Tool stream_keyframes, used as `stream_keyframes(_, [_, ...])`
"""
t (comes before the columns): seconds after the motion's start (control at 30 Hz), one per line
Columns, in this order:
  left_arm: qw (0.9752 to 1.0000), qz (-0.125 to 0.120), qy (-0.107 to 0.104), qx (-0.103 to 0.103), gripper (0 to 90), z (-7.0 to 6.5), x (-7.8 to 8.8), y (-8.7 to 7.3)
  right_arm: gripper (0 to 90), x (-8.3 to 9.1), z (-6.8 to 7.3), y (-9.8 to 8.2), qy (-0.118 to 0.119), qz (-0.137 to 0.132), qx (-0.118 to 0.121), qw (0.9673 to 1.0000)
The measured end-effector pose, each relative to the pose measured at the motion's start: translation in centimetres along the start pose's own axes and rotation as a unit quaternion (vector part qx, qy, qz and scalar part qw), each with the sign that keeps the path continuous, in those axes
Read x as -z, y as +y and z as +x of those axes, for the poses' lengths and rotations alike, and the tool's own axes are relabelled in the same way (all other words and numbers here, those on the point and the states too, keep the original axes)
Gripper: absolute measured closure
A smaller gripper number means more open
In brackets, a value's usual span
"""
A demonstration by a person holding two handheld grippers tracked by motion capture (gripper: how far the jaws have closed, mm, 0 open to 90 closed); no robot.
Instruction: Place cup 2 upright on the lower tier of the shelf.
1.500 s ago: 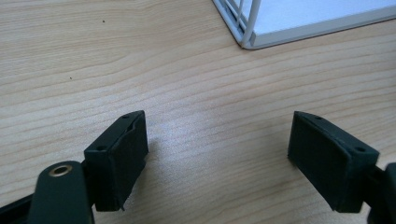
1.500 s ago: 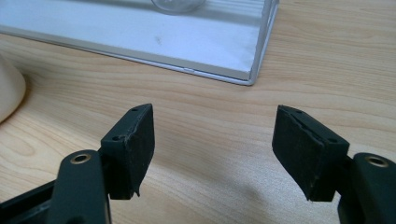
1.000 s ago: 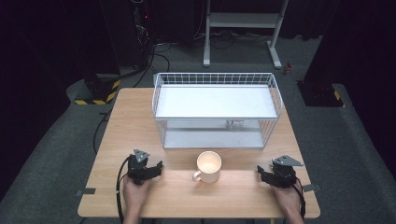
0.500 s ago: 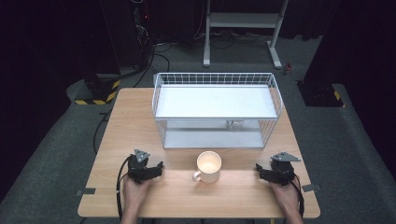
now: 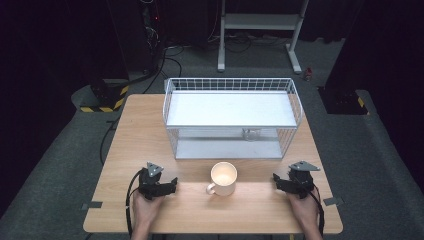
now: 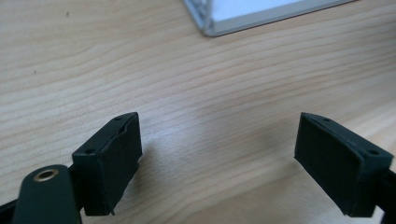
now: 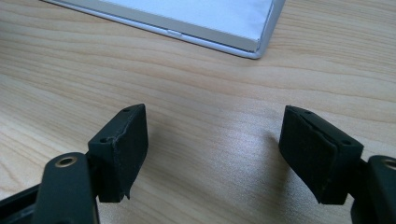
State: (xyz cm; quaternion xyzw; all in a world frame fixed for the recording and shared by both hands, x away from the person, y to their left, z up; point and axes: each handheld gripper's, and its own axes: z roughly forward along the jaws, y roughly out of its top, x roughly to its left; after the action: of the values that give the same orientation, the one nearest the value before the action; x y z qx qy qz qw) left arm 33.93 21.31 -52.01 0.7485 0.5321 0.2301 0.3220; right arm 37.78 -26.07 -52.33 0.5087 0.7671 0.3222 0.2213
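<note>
Mug (image 5: 223, 177) stands empty before white wire basket (image 5: 231, 83).

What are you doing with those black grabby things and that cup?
A person sits at a wooden table with a gripper in each hand. The left gripper and the right gripper both rest low on the table, one on each side of a cream mug. Their jaws have just been opening, and nothing is between them. The mug stands upright, untouched, in front of a white wire shelf rack. Nobody has picked anything up yet.
</note>
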Motion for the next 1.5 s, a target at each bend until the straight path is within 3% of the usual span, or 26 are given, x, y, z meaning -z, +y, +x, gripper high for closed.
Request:
stream_keyframes(0.13, [0.9995, -0.017, -0.025, 0.004, 14.7, -0.4, 0.8, -0.1, 24.1, 0.0, 0.0, 0.0, -0.001, 0.000, 0.000, 1.0000])
stream_keyframes(0.4, [0.9983, -0.034, -0.044, -0.015, 13.9, -2.0, 1.9, -0.3, 24.1, 0.0, 0.0, 0.0, 0.000, 0.000, 0.001, 1.0000])
stream_keyframes(0.6, [0.9957, -0.037, -0.080, -0.026, 12.9, -3.3, 2.5, -0.5, 24.1, 0.0, 0.0, 0.0, -0.001, 0.000, 0.000, 1.0000])
stream_keyframes(0.8, [0.9935, -0.039, -0.097, -0.044, 10.6, -4.8, 3.1, -0.8, 24.1, 0.0, 0.0, 0.0, 0.000, -0.001, 0.001, 1.0000])
stream_keyframes(1.3, [0.9873, -0.026, -0.133, -0.082, 7.4, -8.7, 2.5, -0.5, 24.1, 0.0, 0.0, 0.0, -0.001, -0.001, 0.001, 1.0000])
stream_keyframes(1.4, [0.9848, -0.015, -0.138, -0.105, 6.1, -9.5, 2.1, -0.2, 23.3, 0.0, 0.0, 0.0, -0.001, -0.001, 0.000, 1.0000])
stream_keyframes(1.5, [0.9820, -0.008, -0.151, -0.112, 4.5, -10.0, 1.6, 0.0, 21.7, 0.0, 0.0, 0.0, -0.003, 0.002, -0.005, 1.0000])
